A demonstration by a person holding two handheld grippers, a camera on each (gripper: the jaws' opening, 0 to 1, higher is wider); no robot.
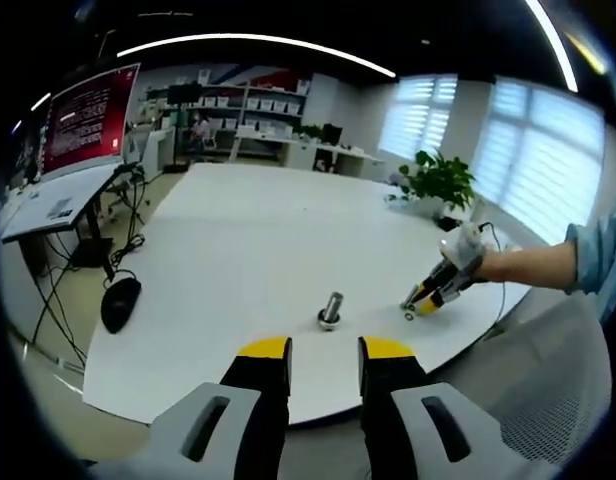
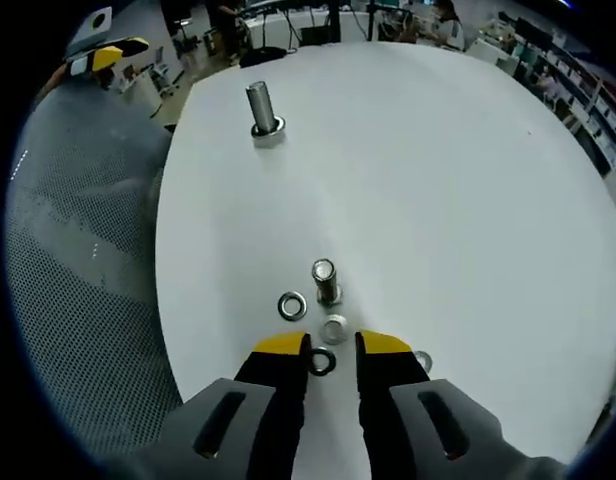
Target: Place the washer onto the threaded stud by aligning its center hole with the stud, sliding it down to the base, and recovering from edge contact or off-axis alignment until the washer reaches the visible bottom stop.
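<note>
A steel threaded stud (image 1: 331,308) stands upright on the white table (image 1: 248,250), just ahead of my left gripper (image 1: 326,358), which is open with nothing between its fingers. In the right gripper view that stud (image 2: 261,108) stands far off with a ring at its base. A washer (image 2: 321,362) lies flat on the table between the fingers of my right gripper (image 2: 333,350), close to the left finger; the jaws stand apart around it. A shorter bolt (image 2: 325,280) stands upright just beyond. In the left gripper view the right gripper (image 1: 416,305) points down at the table edge, held by a hand.
Three more washers lie near the right gripper: one (image 2: 292,305) left of the short bolt, one (image 2: 334,328) below it, one (image 2: 423,360) right of the jaws. The table edge (image 2: 163,300) runs close on the left. A plant (image 1: 440,180) and a monitor (image 1: 83,120) stand beyond the table.
</note>
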